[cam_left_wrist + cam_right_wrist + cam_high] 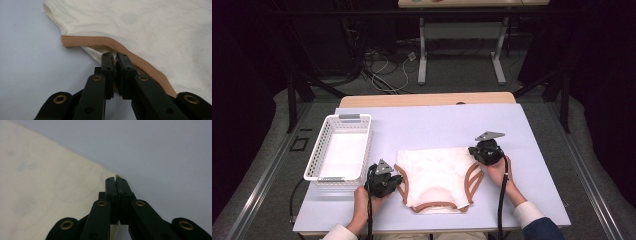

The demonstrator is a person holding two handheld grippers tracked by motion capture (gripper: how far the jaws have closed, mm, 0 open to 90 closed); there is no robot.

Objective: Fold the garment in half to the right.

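The cream garment (pixel 439 177), a small top with brown-trimmed armholes and neckline, lies spread flat on the near middle of the counter (pixel 432 125), its neckline toward the person's edge and its straight hem toward the far side. The counter carries a pale lilac sheet, with a strip of bare wood showing along its far edge. A white slotted basket (pixel 340 147) stands on the left part of the sheet, near the garment but apart from it.

The left tool (pixel 399 181) rests at the garment's left side, held in the person's left hand (pixel 362 205). In the left gripper view (pixel 115 58) its black jaws are pressed nearly together on the brown trim (pixel 105 41) of the left armhole, with the cloth edge pinched between them. The right tool (pixel 473 151) sits at the garment's far right corner, held in the right hand (pixel 498 170). In the right gripper view (pixel 115 179) its jaws are closed tight on the very corner of the cream cloth (pixel 50 195), a sliver of fabric showing between the tips, with bare lilac sheet beyond. Each tool bears a grey three-cornered plate on top, and a black cable trails from each back toward the person.
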